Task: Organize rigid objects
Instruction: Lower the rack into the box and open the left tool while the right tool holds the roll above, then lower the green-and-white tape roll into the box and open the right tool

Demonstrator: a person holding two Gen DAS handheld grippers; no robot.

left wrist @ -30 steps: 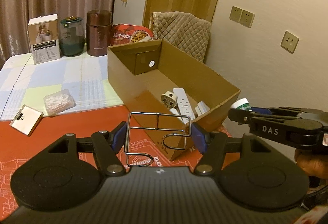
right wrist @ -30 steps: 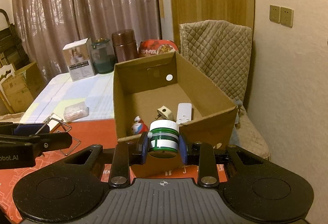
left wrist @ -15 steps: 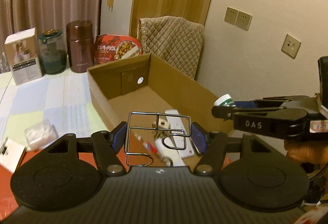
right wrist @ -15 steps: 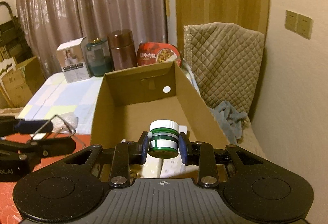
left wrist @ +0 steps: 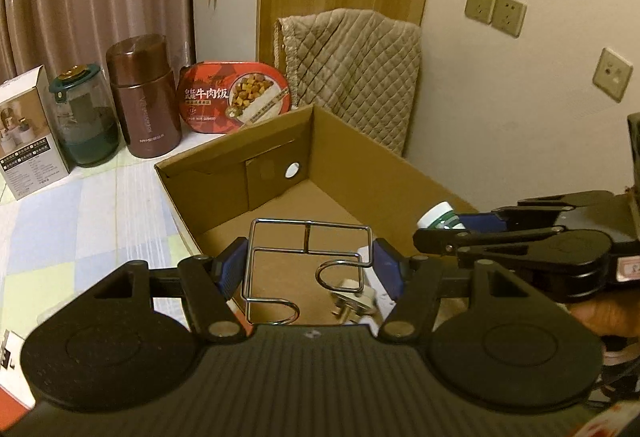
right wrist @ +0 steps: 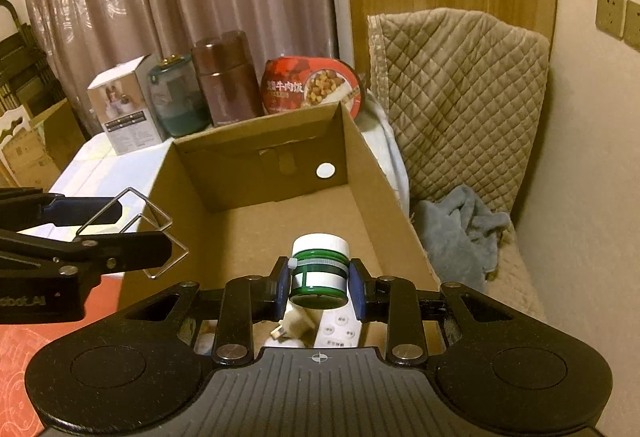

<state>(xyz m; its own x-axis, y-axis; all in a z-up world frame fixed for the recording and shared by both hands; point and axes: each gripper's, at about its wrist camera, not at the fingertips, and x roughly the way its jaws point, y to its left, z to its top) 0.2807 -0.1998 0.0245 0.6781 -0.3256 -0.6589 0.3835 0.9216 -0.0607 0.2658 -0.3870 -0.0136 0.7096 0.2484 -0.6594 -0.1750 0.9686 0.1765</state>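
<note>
Box [right wrist: 384, 173] nearer — grippers (both loaded) advanced

This looks like a lived-in room of a home: long pinkish curtains [right wrist: 132, 9] hang behind a tabletop [left wrist: 80, 205] spread with a pastel checked cloth. A brown thermos [left wrist: 145, 95], a glass jar [left wrist: 82, 117] and a boxed ready meal [left wrist: 236, 97] stand there. Beside it, a quilted throw [right wrist: 460, 93] drapes what may be a chair, with wall sockets [left wrist: 495, 9] above.
</note>
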